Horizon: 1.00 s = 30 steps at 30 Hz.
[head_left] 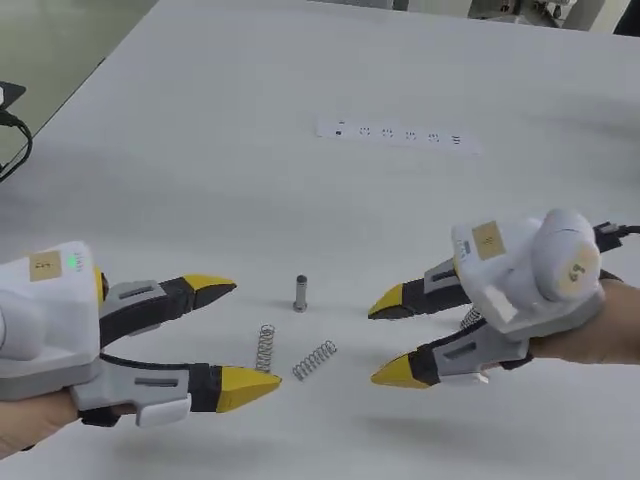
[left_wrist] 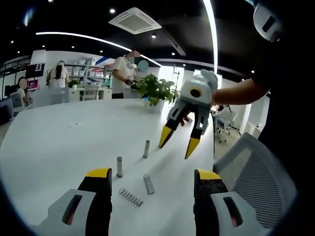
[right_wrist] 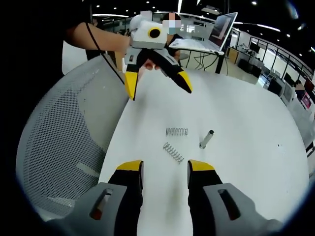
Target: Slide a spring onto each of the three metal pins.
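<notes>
White worktop (head_left: 300, 200) carries two springs (head_left: 264, 347) beside an upright pin (head_left: 300, 293). Left gripper (head_left: 257, 335) and right gripper (head_left: 371, 346) jaws gape empty; labels (head_left: 488, 240) illegible.

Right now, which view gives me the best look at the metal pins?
The left gripper view: it shows two standing upright, a near pin and a far pin, both unobstructed. The head view shows one pin, small but clear. The right gripper view shows one pin, leaning in that tilted picture.

Readable text: I find none.
My left gripper (head_left: 256, 335), tan sticker (head_left: 45, 265): too blurred.
My right gripper (head_left: 371, 347), tan sticker (head_left: 488, 238): too blurred.
</notes>
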Available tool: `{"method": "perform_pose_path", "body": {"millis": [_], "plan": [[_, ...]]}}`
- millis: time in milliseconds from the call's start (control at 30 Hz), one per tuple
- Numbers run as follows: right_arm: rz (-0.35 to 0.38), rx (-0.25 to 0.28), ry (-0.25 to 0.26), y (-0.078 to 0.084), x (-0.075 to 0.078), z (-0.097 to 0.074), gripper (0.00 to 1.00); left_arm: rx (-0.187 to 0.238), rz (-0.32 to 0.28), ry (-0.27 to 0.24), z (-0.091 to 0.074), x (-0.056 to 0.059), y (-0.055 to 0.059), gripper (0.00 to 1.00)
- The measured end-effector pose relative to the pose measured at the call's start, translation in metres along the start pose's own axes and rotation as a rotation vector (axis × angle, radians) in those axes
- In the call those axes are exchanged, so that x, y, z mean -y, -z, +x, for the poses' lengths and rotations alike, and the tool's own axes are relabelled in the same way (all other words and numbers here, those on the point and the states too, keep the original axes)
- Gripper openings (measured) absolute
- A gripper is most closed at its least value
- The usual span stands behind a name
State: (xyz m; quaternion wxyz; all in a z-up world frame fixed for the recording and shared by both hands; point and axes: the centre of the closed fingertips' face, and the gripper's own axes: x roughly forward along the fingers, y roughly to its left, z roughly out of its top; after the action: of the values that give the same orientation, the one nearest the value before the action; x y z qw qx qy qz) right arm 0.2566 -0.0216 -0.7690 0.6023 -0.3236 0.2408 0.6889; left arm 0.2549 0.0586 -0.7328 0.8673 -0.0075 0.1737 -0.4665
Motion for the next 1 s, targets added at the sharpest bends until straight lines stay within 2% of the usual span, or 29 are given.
{"method": "perform_pose_path", "body": {"millis": [233,300,367,433,600,833,1000], "plan": [[-0.109,-0.090,-0.030,0.001,0.002,0.020,0.31,0.010,0.001,-0.011,-0.002,-0.002,-0.001,0.63],[-0.156,-0.120,-0.017,0.002,0.007,0.025,0.31,0.010,0.002,-0.014,-0.002,-0.002,-0.001,0.63],[-0.190,-0.149,-0.019,0.003,0.008,0.030,0.29,0.009,0.002,-0.016,-0.003,-0.003,0.000,0.63],[-0.255,-0.181,-0.028,0.005,0.008,0.036,0.28,0.008,0.001,-0.016,-0.003,-0.003,0.000,0.63],[-0.266,-0.201,-0.062,0.006,0.004,0.051,0.24,0.008,0.001,-0.021,-0.005,-0.004,0.001,0.62],[-0.252,-0.244,-0.080,0.015,0.012,0.063,0.23,0.006,-0.001,-0.027,-0.007,-0.005,0.004,0.62],[-0.230,-0.249,-0.095,0.014,0.016,0.068,0.23,0.005,-0.002,-0.030,-0.008,-0.005,0.005,0.62]]}}
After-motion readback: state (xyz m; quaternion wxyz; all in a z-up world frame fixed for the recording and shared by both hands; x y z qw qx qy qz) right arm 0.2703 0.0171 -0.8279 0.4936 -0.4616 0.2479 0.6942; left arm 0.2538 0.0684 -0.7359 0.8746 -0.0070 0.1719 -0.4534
